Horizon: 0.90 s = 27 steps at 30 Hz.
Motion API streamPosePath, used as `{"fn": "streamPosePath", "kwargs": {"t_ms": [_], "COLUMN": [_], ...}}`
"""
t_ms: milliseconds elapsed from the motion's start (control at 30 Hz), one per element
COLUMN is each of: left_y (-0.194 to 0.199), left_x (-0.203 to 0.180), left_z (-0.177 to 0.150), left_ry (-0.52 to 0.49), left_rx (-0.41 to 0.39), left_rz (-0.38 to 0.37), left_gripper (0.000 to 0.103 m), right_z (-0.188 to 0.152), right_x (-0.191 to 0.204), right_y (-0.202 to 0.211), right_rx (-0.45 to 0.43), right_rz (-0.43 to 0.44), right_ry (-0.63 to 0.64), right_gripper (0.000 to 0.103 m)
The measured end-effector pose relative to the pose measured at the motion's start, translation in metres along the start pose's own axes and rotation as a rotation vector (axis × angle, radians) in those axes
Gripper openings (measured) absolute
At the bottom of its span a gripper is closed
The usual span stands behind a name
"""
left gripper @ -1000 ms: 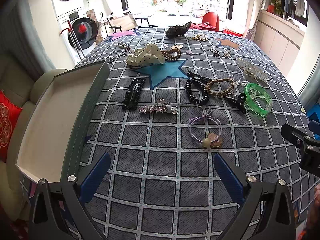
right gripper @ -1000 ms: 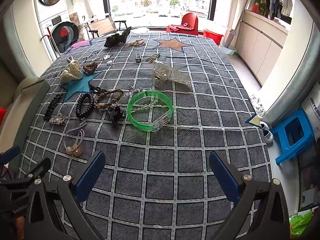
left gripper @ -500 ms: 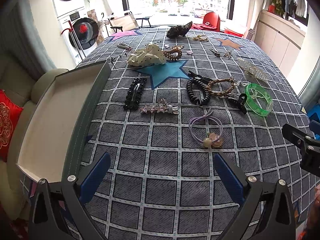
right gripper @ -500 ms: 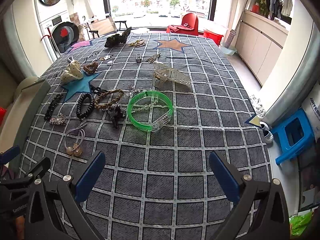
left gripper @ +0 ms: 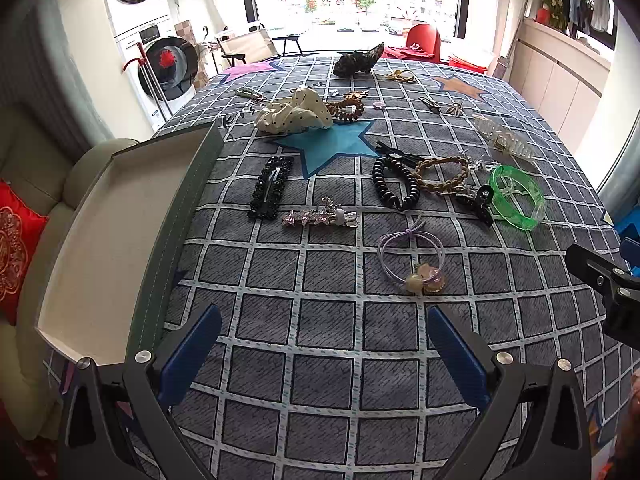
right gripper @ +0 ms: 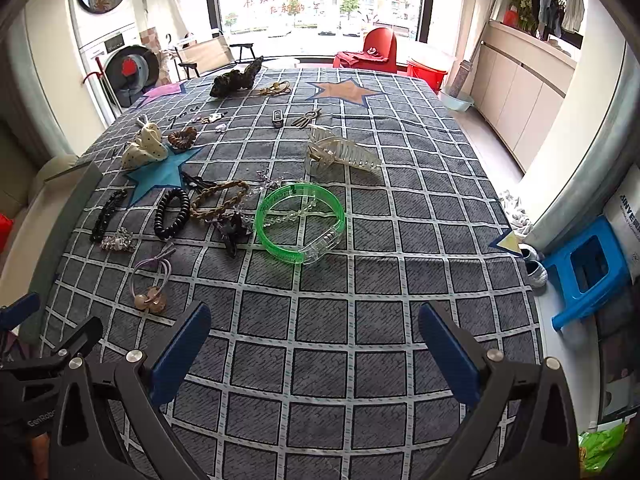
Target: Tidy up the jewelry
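Note:
Hair accessories and jewelry lie scattered on a grey checked cloth. A purple hair tie with beads point(left gripper: 412, 258) lies nearest my left gripper point(left gripper: 324, 332), which is open and empty above the cloth. A green bangle point(right gripper: 300, 222) lies ahead of my right gripper point(right gripper: 314, 330), also open and empty. A black coil tie point(left gripper: 394, 186), a braided bracelet point(left gripper: 442, 174), a black beaded clip point(left gripper: 270, 188) and a star clip point(left gripper: 318, 216) lie mid-table. An open grey box with a white inside point(left gripper: 112, 236) sits at the left edge.
A dotted cream scrunchie point(left gripper: 294, 114), a clear claw clip point(right gripper: 340, 152) and small clips lie farther back. A sofa with a red cushion point(left gripper: 16, 240) is left of the table. A blue stool point(right gripper: 588, 268) stands on the floor at right.
The left gripper has crept slightly forward; the items look marginally lower in its view. The right gripper has not visibly moved.

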<state>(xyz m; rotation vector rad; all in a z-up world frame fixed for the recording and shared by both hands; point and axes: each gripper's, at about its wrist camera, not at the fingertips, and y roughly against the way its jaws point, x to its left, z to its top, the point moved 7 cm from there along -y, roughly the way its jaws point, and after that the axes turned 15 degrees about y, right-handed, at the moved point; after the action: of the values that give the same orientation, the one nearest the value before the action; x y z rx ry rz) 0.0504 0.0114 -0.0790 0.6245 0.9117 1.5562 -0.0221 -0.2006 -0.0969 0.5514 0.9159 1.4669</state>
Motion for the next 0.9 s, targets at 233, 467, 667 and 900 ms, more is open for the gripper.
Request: {"fn": "streamPosePath", "kwargs": {"t_ms": [233,467,667,900], "left_y": [0.0015,0.0021,0.0021,0.0016], "left_x": [0.0005,0.0011,0.0007,0.0041], "left_z": [-0.001,-0.0017,-0.0017,-0.0027], "left_ry": [-0.001,-0.001,-0.001,-0.003], "left_rx": [0.001,0.0,0.0,0.002], "left_rz": [0.002,0.004,0.004,0.007], "left_gripper": [0.103,0.103,0.103,0.103], "right_z": [0.0026,0.0035,0.0046,0.0045], "right_x": [0.0021,0.0038,0.0039,0.0039], "right_y": [0.0024,0.0017,0.0013,0.0013], "right_rx": [-0.003,-0.005,-0.007,-0.007], "right_rz": [0.001,0.002,0.0,0.0], "right_ry": [0.005,0.009,0.011,0.011], "right_gripper": [0.103,0.103,0.103,0.103]}}
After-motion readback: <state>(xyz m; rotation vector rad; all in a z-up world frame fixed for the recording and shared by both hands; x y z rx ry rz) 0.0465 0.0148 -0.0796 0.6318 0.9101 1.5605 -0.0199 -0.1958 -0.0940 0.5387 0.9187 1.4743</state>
